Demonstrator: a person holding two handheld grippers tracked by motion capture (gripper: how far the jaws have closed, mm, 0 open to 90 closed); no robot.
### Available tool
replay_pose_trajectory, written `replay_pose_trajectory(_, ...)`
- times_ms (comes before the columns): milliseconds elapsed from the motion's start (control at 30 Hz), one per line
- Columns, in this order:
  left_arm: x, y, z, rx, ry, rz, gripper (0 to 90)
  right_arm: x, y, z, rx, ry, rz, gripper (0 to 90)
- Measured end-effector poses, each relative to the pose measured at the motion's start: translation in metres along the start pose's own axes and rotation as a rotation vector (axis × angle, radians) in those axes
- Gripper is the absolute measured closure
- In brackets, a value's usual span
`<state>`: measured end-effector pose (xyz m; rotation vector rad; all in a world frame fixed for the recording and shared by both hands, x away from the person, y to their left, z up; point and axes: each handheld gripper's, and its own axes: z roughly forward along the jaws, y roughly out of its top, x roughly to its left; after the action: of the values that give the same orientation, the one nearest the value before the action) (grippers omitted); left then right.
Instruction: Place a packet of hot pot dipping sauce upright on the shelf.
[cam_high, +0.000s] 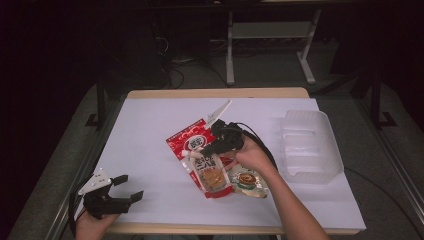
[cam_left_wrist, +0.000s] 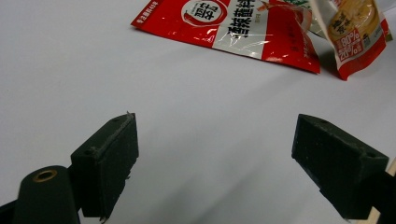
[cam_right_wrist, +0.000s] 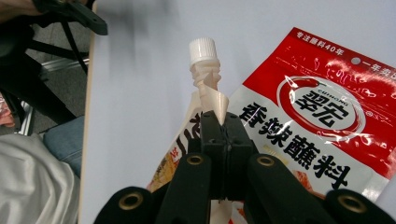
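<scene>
Gripping spout pouch (cam_right_wrist: 205, 100) | right gripper (cam_right_wrist: 225, 122); red sachet (cam_right_wrist: 322, 116) beside; clear tray (cam_high: 311, 145) apart

Dim room, darkest along the left and far edges. Grey carpeted floor (cam_high: 260, 70) around the desk (cam_high: 150, 125), with black cables (cam_high: 175, 75) trailing beyond the far edge. White metal legs of a stand (cam_high: 230, 50) behind, a crossbar between them. Pale wooden rim along the desk's far side, white sheet over the top, brightly lit against the gloom. Dark frame posts (cam_high: 100, 100) at the left, another at the right (cam_high: 377, 100). Metal rail (cam_high: 400, 165) along the right edge.
</scene>
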<state>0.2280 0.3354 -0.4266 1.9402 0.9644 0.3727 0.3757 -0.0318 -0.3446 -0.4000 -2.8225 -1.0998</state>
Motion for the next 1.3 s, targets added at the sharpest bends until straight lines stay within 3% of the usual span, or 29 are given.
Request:
replay_pose_trajectory(333, 0.001, 0.000, -0.001, -0.006, 0.002, 0.001, 14.4, 0.018, -0.003, -0.030, -0.035, -0.015, -0.039, 89.5)
replay_pose_trajectory(467, 0.001, 0.000, -0.001, -0.005, 0.002, 0.005, 14.4, 0.020, -0.004, -0.041, -0.039, -0.044, -0.049, 89.5)
replay_pose_trajectory(1067, 0.002, -0.001, 0.000, -0.003, 0.008, -0.001, 14.4, 0.006, -0.016, -0.086, -0.082, -0.114, -0.011, 89.5)
replay_pose_trajectory(1300, 0.002, -0.002, 0.000, -0.002, 0.009, -0.004, 14.4, -0.003, -0.023, -0.105, -0.095, -0.133, 0.036, 89.5)
